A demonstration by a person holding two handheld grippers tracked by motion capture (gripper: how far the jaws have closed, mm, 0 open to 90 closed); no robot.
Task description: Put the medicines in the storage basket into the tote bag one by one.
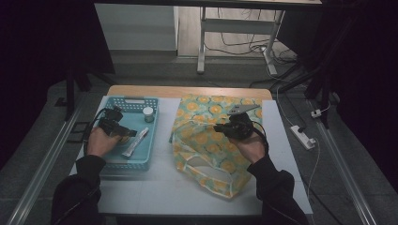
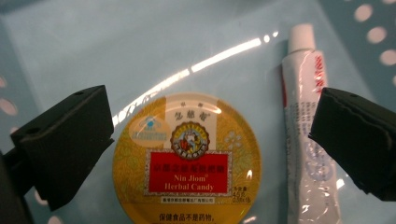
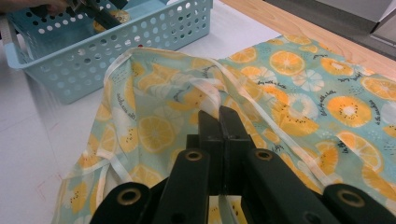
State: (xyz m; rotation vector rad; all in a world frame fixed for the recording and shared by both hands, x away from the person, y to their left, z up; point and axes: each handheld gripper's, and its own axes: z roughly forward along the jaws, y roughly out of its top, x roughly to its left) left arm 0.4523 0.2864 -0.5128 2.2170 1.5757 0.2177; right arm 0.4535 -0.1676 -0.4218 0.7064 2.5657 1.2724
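Table (image 1: 159, 187): white surface holding a bag and a basket.
Bag (image 1: 206, 140): orange-slice print fabric, right of the basket.
Basket (image 1: 141, 161): blue, perforated.
Right gripper (image 3: 219, 116): jaws pressed together, pinching the bag's rim.
Left gripper (image 2: 210, 135): jaws wide, flanking a yellow candy tin (image 2: 187, 158) in the basket.
Tube (image 2: 306, 130): white, beside the tin.
Jar (image 1: 148, 114): small, at the basket's far end.

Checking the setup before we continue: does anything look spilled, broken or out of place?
Nothing stands out. The candy tin and tube lie flat in the blue basket; the fruit-print bag is merely rumpled on the table.
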